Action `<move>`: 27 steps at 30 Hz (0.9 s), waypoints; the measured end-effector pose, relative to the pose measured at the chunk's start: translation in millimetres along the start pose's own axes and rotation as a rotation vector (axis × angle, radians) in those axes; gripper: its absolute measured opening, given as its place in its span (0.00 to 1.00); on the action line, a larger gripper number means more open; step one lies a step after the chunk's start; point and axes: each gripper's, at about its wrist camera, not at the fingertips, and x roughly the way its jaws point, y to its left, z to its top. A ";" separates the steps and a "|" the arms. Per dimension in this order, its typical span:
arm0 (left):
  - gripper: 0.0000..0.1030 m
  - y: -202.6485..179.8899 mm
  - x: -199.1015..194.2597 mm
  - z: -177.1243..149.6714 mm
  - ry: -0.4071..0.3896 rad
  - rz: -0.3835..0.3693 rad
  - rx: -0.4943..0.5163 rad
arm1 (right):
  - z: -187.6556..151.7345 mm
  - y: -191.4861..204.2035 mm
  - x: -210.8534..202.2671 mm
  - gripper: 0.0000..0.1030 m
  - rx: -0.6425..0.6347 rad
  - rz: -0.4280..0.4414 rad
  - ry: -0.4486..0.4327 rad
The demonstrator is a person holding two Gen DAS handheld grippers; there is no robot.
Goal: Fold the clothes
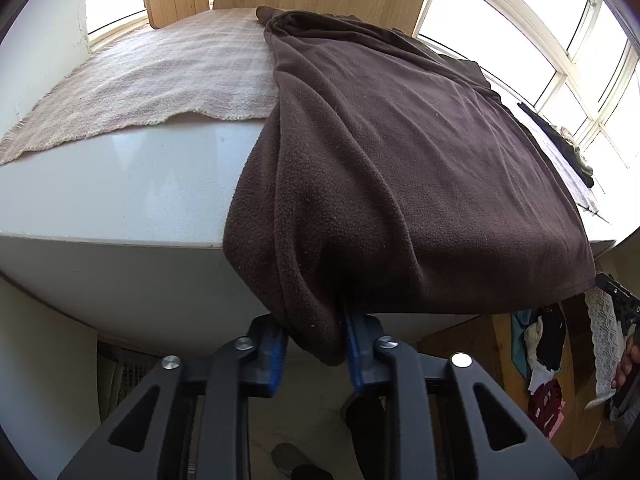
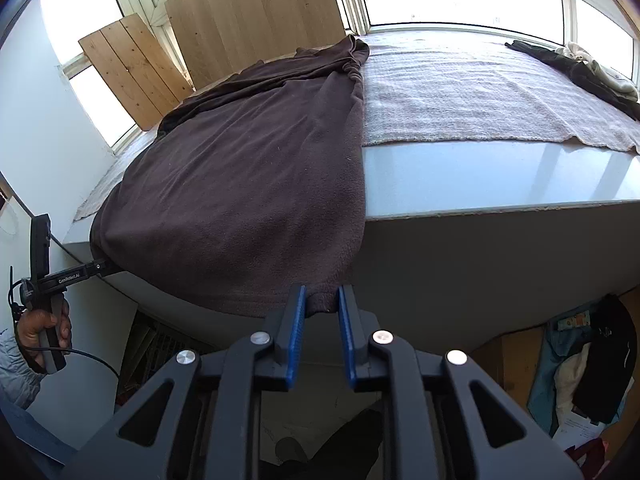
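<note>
A dark brown fleece garment lies lengthwise on the white table, its near end hanging over the front edge. My left gripper is shut on the garment's near left corner, below the table edge. In the right wrist view the same garment drapes over the edge, and my right gripper is shut on its near right corner. The left gripper also shows in the right wrist view at the garment's other corner.
A beige woven cloth covers the table top under the garment. A pile of dark and light clothes lies at the far right. Wooden boards lean against the windows. More clothes hang below the table.
</note>
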 end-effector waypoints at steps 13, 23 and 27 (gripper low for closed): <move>0.08 -12.9 -8.4 3.6 -0.015 -0.002 0.031 | 2.3 -21.5 43.8 0.34 0.057 0.132 -0.006; 0.08 -24.0 -26.4 15.5 -0.077 -0.007 0.028 | 9.0 -8.1 21.0 0.06 0.045 0.154 -0.069; 0.08 -28.6 -43.6 29.0 -0.126 -0.021 0.037 | 20.8 0.2 0.3 0.06 0.036 0.162 -0.108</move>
